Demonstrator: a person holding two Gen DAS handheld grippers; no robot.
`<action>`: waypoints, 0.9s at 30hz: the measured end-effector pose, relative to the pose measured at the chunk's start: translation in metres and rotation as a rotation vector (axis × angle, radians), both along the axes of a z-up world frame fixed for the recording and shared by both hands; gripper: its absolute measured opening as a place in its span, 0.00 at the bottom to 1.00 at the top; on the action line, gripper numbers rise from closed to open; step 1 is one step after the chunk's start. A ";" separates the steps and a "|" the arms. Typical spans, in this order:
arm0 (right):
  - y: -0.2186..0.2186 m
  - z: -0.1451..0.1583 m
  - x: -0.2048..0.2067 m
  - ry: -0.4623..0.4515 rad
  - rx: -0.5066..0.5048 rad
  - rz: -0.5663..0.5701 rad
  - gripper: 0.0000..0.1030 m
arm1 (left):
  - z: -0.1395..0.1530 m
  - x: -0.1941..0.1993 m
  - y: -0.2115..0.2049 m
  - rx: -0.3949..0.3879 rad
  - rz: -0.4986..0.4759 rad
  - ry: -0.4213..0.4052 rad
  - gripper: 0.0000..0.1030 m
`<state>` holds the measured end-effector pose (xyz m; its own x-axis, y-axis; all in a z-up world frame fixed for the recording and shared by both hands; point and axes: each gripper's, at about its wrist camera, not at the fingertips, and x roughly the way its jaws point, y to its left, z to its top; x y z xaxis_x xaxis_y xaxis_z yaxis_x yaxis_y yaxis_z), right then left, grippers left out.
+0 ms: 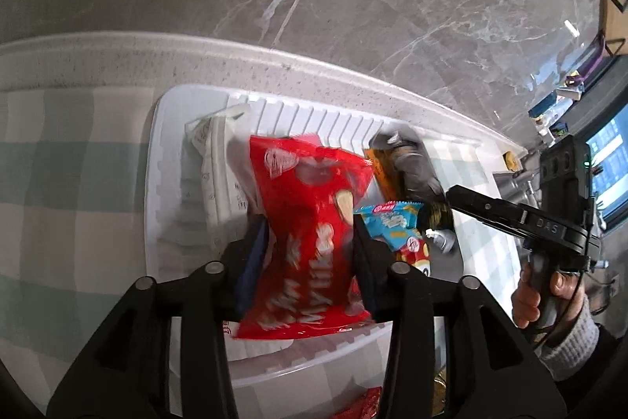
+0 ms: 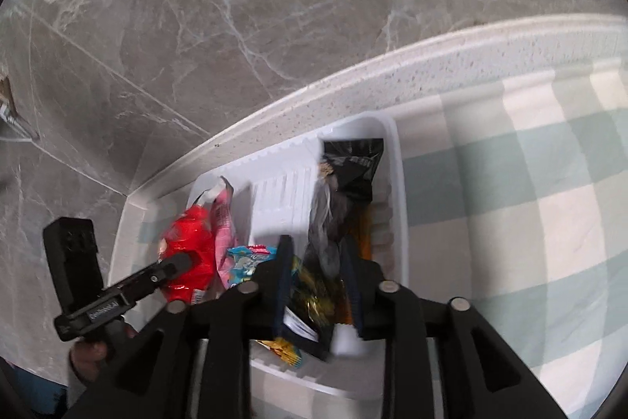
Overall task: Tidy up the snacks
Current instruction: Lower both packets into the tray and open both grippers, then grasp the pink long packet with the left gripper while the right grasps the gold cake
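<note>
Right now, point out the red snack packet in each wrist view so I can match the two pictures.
Left wrist view: the red snack packet fills the lower centre, standing between the left tongs, over the white tray.
Right wrist view: it sits left of centre, at the tray's left end, just beyond the tip of the other tongs.
Shared landmark: the small blue packet, lying right of the red one in both views.

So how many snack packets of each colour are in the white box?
red packet: 1
blue packet: 1
orange packet: 1
black-grey packet: 1
white-pink packet: 1
gold-black packet: 1
Total: 6 that show clearly. Blur may hide more.
</note>
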<state>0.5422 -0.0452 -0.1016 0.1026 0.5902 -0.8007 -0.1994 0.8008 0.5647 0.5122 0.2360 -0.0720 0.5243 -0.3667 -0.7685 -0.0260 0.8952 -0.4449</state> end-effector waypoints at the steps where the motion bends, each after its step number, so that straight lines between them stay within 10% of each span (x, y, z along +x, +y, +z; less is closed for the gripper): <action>1: -0.001 0.005 -0.001 -0.016 -0.002 0.000 0.39 | 0.003 0.000 -0.003 0.022 -0.001 -0.008 0.42; 13: -0.017 0.061 -0.057 -0.169 -0.024 0.082 0.51 | 0.038 -0.043 -0.030 0.193 -0.066 -0.098 0.43; 27: -0.036 0.064 -0.162 -0.122 -0.071 0.167 0.53 | 0.026 -0.138 -0.091 0.205 -0.232 -0.044 0.43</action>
<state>0.3805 -0.0817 -0.0379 0.1065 0.5499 -0.8284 -0.3959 0.7877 0.4720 0.3743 0.1451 -0.0460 0.4791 -0.3200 -0.8173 0.2047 0.9462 -0.2505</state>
